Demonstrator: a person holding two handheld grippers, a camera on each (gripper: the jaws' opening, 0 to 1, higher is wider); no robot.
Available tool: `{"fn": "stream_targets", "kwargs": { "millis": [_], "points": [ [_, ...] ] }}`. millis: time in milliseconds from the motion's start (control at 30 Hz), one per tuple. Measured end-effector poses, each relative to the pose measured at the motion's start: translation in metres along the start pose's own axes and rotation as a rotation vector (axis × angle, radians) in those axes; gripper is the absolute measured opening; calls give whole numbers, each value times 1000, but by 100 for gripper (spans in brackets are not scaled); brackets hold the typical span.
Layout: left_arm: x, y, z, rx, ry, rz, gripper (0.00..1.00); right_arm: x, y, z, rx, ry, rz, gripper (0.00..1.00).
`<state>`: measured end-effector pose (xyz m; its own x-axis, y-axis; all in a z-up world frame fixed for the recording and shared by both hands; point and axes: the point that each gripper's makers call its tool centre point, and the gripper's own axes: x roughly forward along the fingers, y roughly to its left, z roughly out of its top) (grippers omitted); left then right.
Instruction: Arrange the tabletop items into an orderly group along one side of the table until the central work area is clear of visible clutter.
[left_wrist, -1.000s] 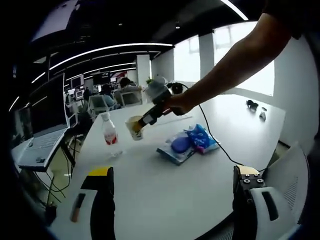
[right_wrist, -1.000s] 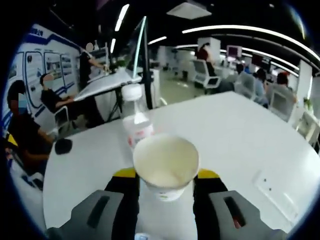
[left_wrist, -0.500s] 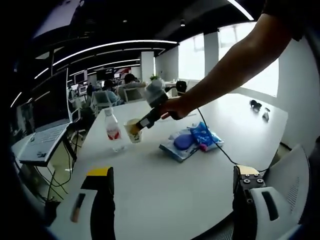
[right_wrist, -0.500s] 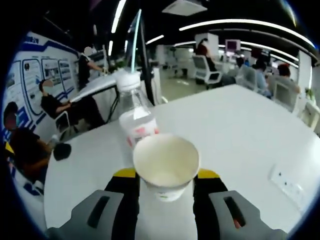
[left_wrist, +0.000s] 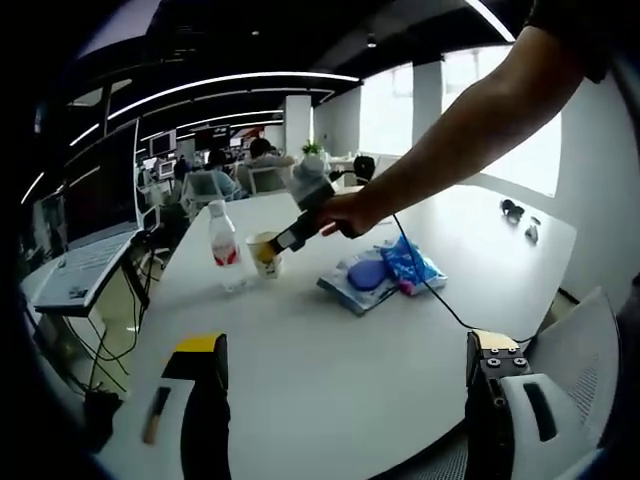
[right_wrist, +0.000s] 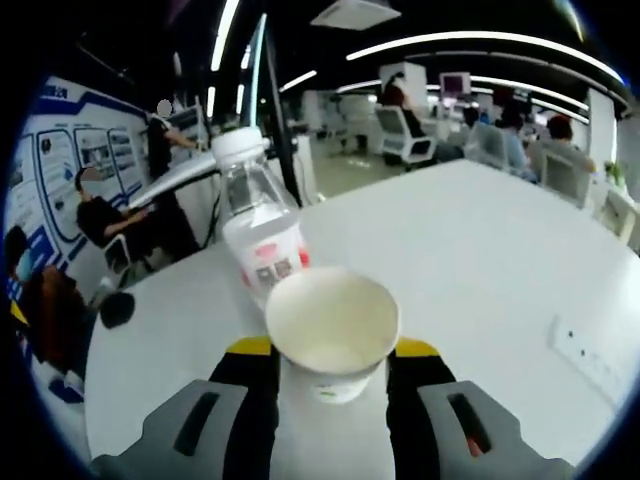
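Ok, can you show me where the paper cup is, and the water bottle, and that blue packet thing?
paper cup (right_wrist: 331, 330): right gripper view, on its inside wall.
water bottle (right_wrist: 262, 250): right gripper view, on its label, just behind the cup.
blue packet (left_wrist: 405, 265): left gripper view, on its crinkled top.

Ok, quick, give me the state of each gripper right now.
Left gripper: open, holding nothing, above the white table.
Right gripper: shut on the paper cup, beside the water bottle.
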<state>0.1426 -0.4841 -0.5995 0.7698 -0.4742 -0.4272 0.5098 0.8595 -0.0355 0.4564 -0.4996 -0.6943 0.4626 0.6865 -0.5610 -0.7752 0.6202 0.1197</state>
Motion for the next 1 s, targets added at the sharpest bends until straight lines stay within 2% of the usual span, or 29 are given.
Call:
{"fn": "stream_targets", "kwargs": {
  "millis": [200,300,700,833,1000],
  "points": [
    [0,0,-2,-8,-3,-1,99,4,4,-4,8,-9,-3,38],
    [0,0,-4,-8,7,-3,99,-1,16,-4,-3,-2,-1,38],
    [1,-1,-3,-7,1,-5,99,4,7,-8,26,3,9,38],
    [0,-1,-4,-10,-1,-3,99,0,15,-10,24,9,10,37],
    [1,-1,-2,-14,-5,-3,99,0,14,-11,25,11,6,37]
  ]
}}
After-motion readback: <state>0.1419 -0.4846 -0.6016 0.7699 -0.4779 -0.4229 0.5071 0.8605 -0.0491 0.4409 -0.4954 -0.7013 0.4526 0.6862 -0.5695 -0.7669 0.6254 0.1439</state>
